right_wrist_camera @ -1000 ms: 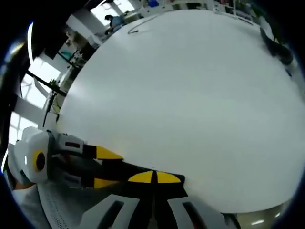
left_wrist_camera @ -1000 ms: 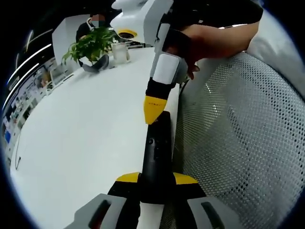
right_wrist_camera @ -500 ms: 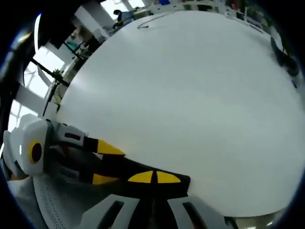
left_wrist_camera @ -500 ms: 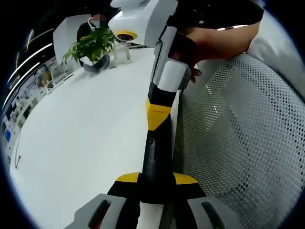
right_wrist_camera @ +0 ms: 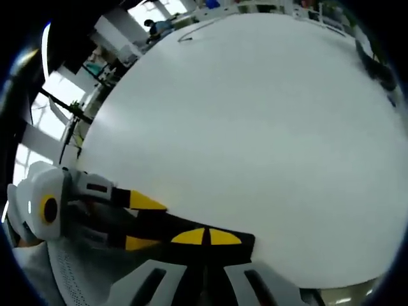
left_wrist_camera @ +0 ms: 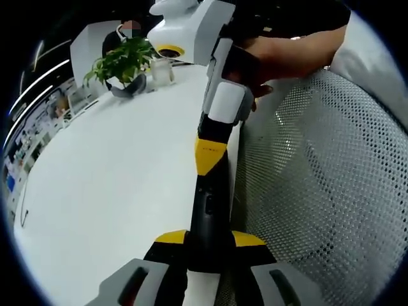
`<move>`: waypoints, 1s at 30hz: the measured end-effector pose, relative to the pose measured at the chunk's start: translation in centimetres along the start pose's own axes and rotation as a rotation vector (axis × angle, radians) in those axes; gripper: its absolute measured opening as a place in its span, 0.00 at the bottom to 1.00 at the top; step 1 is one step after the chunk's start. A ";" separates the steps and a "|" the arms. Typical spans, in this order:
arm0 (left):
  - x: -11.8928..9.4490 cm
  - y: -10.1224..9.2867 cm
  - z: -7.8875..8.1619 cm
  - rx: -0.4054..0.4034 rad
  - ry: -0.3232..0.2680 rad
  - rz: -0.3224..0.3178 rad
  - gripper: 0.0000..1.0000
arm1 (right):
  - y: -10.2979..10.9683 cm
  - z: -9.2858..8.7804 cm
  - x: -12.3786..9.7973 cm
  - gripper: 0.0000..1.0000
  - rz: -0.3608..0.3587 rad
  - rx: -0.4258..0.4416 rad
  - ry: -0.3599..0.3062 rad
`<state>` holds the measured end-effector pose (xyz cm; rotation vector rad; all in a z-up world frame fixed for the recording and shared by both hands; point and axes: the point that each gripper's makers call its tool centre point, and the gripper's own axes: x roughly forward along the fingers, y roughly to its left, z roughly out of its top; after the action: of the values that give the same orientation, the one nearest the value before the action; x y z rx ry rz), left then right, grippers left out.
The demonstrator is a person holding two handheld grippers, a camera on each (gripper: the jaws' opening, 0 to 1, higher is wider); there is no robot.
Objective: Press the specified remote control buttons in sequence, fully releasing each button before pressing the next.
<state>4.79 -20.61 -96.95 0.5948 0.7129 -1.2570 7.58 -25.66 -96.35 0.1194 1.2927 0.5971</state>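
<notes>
A slim black remote control (left_wrist_camera: 207, 204) lies lengthwise between my left gripper's (left_wrist_camera: 209, 240) yellow-tipped jaws, which are shut on its near end at the white table's (left_wrist_camera: 108, 178) edge. My right gripper (left_wrist_camera: 209, 156) comes down from above, held by a hand (left_wrist_camera: 287, 54). Its shut yellow tip rests on the upper part of the remote's face. In the right gripper view, my right gripper (right_wrist_camera: 205, 237) has its yellow tips together over the dark remote (right_wrist_camera: 171, 224). The left gripper (right_wrist_camera: 143, 222) reaches in from the left, clamped on the remote.
A potted green plant (left_wrist_camera: 121, 60) and a small glass (left_wrist_camera: 160, 69) stand at the table's far end. A white mesh chair back (left_wrist_camera: 319, 191) lies along the table's right edge. A thin cable (right_wrist_camera: 191, 35) and a dark object (right_wrist_camera: 376, 67) lie far across the table (right_wrist_camera: 255, 127).
The right gripper's tip has moved down from just off the remote's far end onto the remote's face. The left gripper still holds the remote in place.
</notes>
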 end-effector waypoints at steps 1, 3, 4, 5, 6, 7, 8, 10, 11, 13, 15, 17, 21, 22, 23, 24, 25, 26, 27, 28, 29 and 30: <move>0.0 0.0 0.0 -0.001 0.000 0.000 0.24 | 0.0 0.0 0.0 0.00 0.000 0.003 0.001; 0.0 0.0 0.0 -0.003 -0.001 -0.001 0.24 | 0.0 -0.1 0.0 0.00 0.001 0.017 0.001; 0.0 0.0 0.0 -0.003 -0.001 -0.001 0.24 | 0.0 -0.1 0.0 0.00 0.002 0.018 -0.002; 0.0 0.0 0.0 -0.003 -0.001 -0.001 0.24 | 0.0 -0.1 0.0 0.00 0.004 0.018 -0.006; 0.0 0.1 0.0 -0.004 -0.002 -0.001 0.24 | 0.0 -0.1 -0.1 0.00 0.011 0.021 -0.017; 0.0 0.1 0.0 -0.004 -0.002 -0.001 0.24 | 0.0 -0.1 -0.1 0.00 0.018 0.027 -0.025; 0.0 0.1 0.0 -0.006 -0.002 -0.001 0.24 | 0.1 0.0 -0.1 0.00 0.043 0.075 -0.033; 0.0 0.1 0.0 -0.016 -0.003 -0.005 0.24 | 0.0 0.0 -0.2 0.00 0.074 0.119 -0.020; 0.0 0.1 0.0 -0.018 -0.003 -0.005 0.24 | -0.1 0.0 -0.2 0.00 0.078 0.130 -0.015; 0.0 0.0 0.0 -0.016 -0.004 -0.005 0.24 | 0.0 0.0 -0.3 0.00 0.076 0.141 -0.014; 0.1 0.0 0.0 -0.012 -0.003 -0.003 0.24 | 0.2 -0.2 -0.4 0.00 0.070 0.133 -0.001; 0.1 0.0 0.0 -0.013 -0.004 -0.003 0.24 | 0.3 -0.5 -0.4 0.00 0.065 0.121 0.013; 0.0 0.0 0.0 -0.019 -0.004 -0.003 0.24 | 1.2 -1.0 -0.5 0.00 0.107 0.133 0.056; 0.0 0.0 0.0 -0.018 -0.004 -0.003 0.24 | 1.2 -1.0 -0.4 0.00 0.108 0.132 0.057; 0.1 0.0 0.0 -0.018 -0.004 -0.003 0.24 | 1.3 -1.1 -0.5 0.00 0.105 0.127 0.056; 0.1 0.0 0.0 -0.018 -0.004 -0.003 0.24 | 1.2 -1.0 -0.5 0.00 0.097 0.118 0.052; 0.1 0.0 0.0 -0.019 -0.004 -0.003 0.24 | 1.1 -1.0 -0.4 0.00 0.090 0.110 0.049; 0.1 0.0 0.0 -0.019 -0.004 -0.003 0.24 | 1.0 -1.0 -0.4 0.00 0.090 0.109 0.049; 0.1 0.0 0.0 -0.018 -0.004 -0.003 0.24 | 1.0 -1.0 -0.3 0.00 0.092 0.110 0.050; 0.1 0.0 0.0 -0.017 -0.004 -0.003 0.24 | 1.1 -1.0 -0.3 0.00 0.092 0.111 0.052; 0.1 0.0 0.0 -0.016 -0.004 -0.003 0.24 | 1.0 -1.0 -0.3 0.00 0.092 0.107 0.052; 0.1 0.0 0.0 -0.012 -0.004 0.001 0.24 | 1.1 -1.0 -0.3 0.00 0.091 0.103 0.051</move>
<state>4.85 -20.67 -97.02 0.5825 0.7161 -1.2520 6.25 -25.13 -95.96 0.2504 1.3733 0.6151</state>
